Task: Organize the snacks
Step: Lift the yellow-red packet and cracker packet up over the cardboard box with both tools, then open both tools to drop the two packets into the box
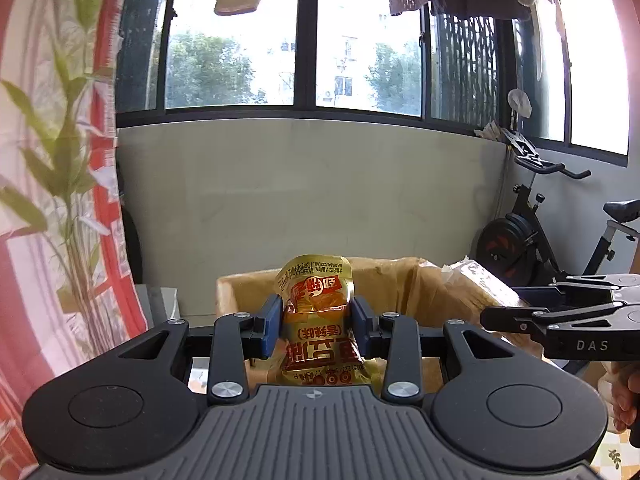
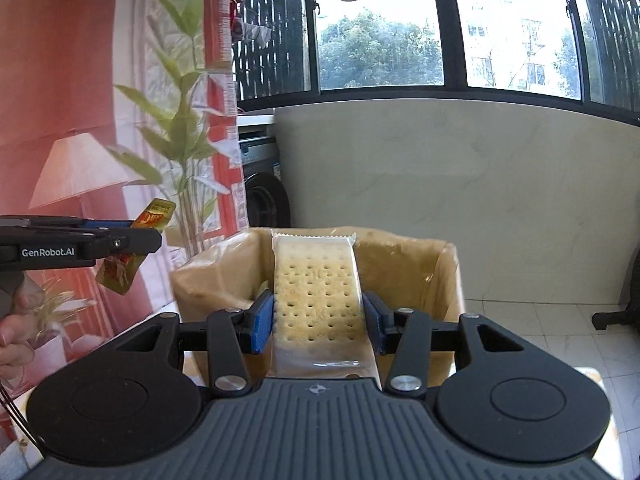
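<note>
Left claw (image 1: 316, 326) grips yellow packet (image 1: 316, 300); right view shows washing machine (image 2: 262, 184).

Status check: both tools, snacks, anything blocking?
Left tool clamped on yellow snack pouch. Right tool clamped on cracker pack. Cardboard box ahead, nothing blocking.

Pale tiled floor (image 2: 560, 344) fills the lower right of the right wrist view. An open cardboard box (image 2: 448, 276) sits at frame centre, its base hidden. At the far right edge a black stand foot (image 2: 612, 318) rests on the tiles.
</note>
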### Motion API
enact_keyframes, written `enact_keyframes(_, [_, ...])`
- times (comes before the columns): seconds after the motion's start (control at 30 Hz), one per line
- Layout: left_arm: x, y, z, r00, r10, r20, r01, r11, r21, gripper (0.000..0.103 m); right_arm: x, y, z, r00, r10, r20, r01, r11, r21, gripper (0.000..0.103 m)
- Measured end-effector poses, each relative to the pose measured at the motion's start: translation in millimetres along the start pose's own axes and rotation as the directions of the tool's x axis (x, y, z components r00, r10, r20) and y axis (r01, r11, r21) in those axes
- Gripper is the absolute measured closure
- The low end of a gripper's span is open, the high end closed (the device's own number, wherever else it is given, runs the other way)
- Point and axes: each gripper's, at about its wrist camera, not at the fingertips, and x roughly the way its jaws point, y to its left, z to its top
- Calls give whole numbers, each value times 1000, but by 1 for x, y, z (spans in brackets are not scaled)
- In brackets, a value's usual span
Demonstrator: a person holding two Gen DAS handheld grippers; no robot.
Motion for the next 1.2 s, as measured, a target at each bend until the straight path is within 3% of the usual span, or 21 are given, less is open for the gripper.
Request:
enact_keyframes(0.4, [87, 10, 29, 998, 8, -57, -9, 1000, -21, 63, 64, -39, 26, 999, -31, -17, 31, 999, 42, 54])
enact_keyframes(0.6, [127, 14, 18, 991, 8, -137, -11, 1000, -23, 61, 98, -43, 16, 993, -60, -99, 65, 996, 53, 54])
enact_keyframes(0.73, [142, 19, 8, 984, 16, -176, -19, 1000, -15, 53, 107, -48, 9, 984, -99, -145, 110, 992, 70, 54])
enact_keyframes(0.83, [143, 21, 6, 981, 17, -191, -21, 1000, -20, 49, 102, -53, 9, 982, -117, -148, 133, 986, 102, 50])
enact_keyframes(0.93, [132, 22, 5, 984, 14, -178, -18, 1000, -25, 37, 87, -56, 9, 987, -108, -119, 121, 987, 109, 34])
enact_keyframes(1.2, [94, 19, 5, 990, 8, -141, -17, 998, -63, 37, 50, -44, 4, 990, -112, -86, 119, 991, 69, 34])
